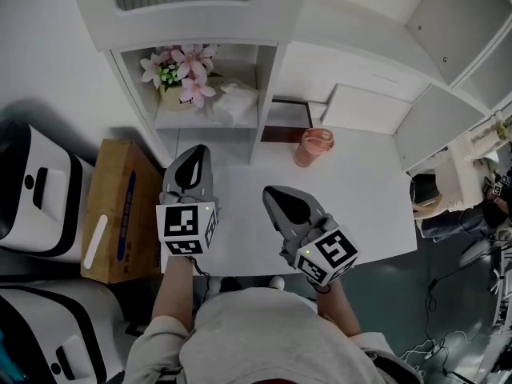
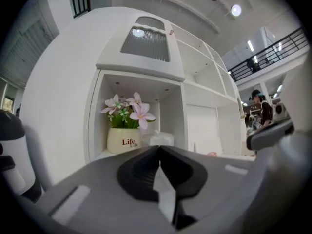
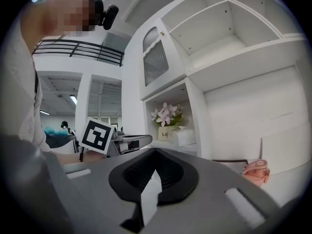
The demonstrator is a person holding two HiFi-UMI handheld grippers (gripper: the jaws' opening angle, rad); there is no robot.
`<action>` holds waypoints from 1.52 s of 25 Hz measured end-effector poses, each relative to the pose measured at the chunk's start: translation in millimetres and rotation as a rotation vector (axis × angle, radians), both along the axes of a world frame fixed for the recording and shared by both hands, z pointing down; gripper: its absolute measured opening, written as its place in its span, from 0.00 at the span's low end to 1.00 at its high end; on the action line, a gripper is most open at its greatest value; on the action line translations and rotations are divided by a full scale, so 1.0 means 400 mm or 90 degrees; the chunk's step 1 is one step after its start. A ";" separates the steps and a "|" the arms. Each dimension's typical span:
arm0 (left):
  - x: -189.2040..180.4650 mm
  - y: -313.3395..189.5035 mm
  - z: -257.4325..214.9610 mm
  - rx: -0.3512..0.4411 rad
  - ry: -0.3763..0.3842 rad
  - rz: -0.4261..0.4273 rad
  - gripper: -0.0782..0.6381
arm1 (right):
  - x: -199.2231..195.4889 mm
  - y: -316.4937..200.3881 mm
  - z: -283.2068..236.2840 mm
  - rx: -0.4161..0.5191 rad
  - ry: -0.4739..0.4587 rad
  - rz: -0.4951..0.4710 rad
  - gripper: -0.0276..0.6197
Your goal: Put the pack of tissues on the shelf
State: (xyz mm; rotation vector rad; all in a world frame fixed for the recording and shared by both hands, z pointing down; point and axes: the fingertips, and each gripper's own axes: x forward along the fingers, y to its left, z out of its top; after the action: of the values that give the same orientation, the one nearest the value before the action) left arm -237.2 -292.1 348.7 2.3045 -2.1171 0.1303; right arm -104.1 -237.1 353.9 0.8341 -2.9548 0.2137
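The white pack of tissues (image 1: 236,102) lies in the open shelf compartment (image 1: 186,120), just right of a cream pot of pink flowers (image 1: 180,74). It also shows in the left gripper view as the tissues (image 2: 162,139) beside the flower pot (image 2: 124,140), and in the right gripper view as the tissues (image 3: 185,136). My left gripper (image 1: 198,150) hovers over the white table in front of that compartment, shut and empty, apart from the pack. My right gripper (image 1: 270,191) is beside it, lower right, also shut with nothing held. Both pairs of jaws meet at their tips, left gripper (image 2: 159,148) and right gripper (image 3: 155,150).
A pink cup (image 1: 314,146) stands on the white table (image 1: 368,206) near the shelf's right post, with a dark-framed tray (image 1: 285,123) behind it. A cardboard box (image 1: 120,210) and white machines (image 1: 32,190) sit left of the table. More white cabinets rise at right.
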 end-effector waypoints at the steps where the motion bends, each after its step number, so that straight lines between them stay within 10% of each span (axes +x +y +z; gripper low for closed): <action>1: 0.004 0.016 -0.002 0.000 -0.001 -0.001 0.11 | -0.002 0.007 -0.002 0.000 -0.002 -0.009 0.05; 38: 0.120 0.442 -0.027 0.004 0.029 -0.005 0.11 | -0.118 0.250 -0.023 0.017 -0.017 -0.247 0.05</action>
State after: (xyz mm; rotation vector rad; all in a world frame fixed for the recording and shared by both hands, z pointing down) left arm -189.3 -115.2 337.7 2.2789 -2.1083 0.0718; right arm -151.3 -137.1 344.8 0.2478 -3.0710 0.1632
